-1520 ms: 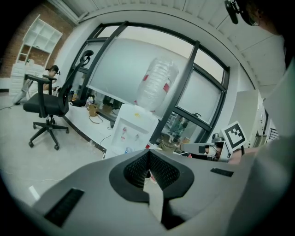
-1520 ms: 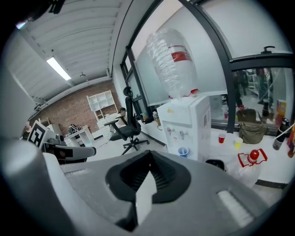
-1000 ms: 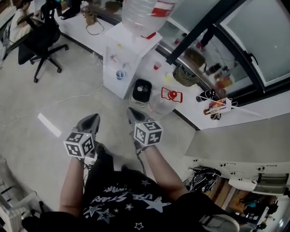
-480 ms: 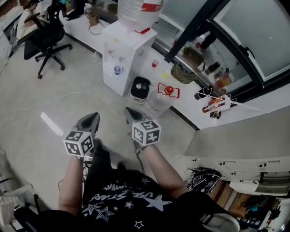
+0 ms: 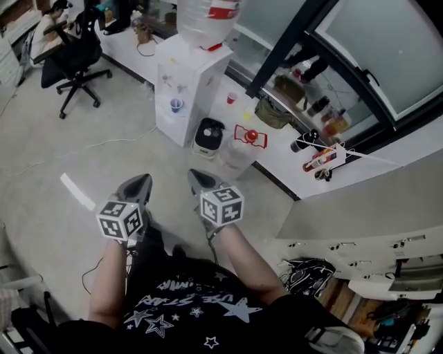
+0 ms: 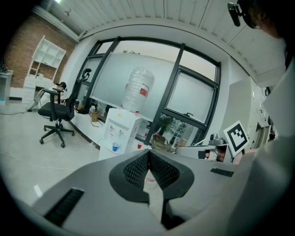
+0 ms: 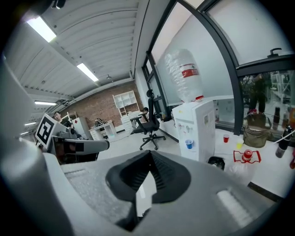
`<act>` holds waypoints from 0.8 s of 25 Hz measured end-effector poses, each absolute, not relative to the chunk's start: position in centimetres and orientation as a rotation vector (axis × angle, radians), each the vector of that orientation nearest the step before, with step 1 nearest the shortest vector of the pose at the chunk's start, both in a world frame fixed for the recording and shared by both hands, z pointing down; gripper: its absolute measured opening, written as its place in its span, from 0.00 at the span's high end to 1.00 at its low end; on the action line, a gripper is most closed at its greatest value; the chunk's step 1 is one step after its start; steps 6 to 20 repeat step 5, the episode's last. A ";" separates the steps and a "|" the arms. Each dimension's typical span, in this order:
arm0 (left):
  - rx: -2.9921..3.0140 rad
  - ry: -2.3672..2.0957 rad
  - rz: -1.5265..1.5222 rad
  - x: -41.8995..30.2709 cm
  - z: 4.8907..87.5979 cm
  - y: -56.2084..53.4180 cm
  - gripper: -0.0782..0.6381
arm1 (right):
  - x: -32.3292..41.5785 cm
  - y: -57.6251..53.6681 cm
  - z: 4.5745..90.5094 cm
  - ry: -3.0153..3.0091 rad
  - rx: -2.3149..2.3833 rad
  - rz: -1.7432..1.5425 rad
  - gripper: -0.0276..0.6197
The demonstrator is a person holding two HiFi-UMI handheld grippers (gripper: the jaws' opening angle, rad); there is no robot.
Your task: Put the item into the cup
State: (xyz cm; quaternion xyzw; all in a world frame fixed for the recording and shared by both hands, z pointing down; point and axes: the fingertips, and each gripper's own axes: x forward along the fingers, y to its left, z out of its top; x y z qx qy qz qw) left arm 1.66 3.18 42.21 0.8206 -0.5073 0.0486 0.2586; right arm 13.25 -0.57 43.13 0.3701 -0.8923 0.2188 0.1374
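This looks like an office. A black swivel chair [image 5: 73, 59] on wheels stands at a long white tabletop [image 5: 128, 45] by the wall. A white water cooler [image 5: 187, 83] with a big clear bottle [image 5: 204, 17] on top stands on the pale floor [image 5: 55, 138]. A blue cup [image 5: 176, 105] sits under its taps. Tall windows [image 5: 394, 55] with black frames run along one side. Far back there is a brick wall [image 7: 99, 107] and white shelves [image 7: 125, 102]. Long strip lights [image 7: 87, 72] shine on the ceiling.
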 end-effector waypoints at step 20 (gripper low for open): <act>2.236 -1.390 0.125 2.0 41.5 4.8 0.88 | 13.2 1.3 42.8 -2.596 1.058 0.620 0.96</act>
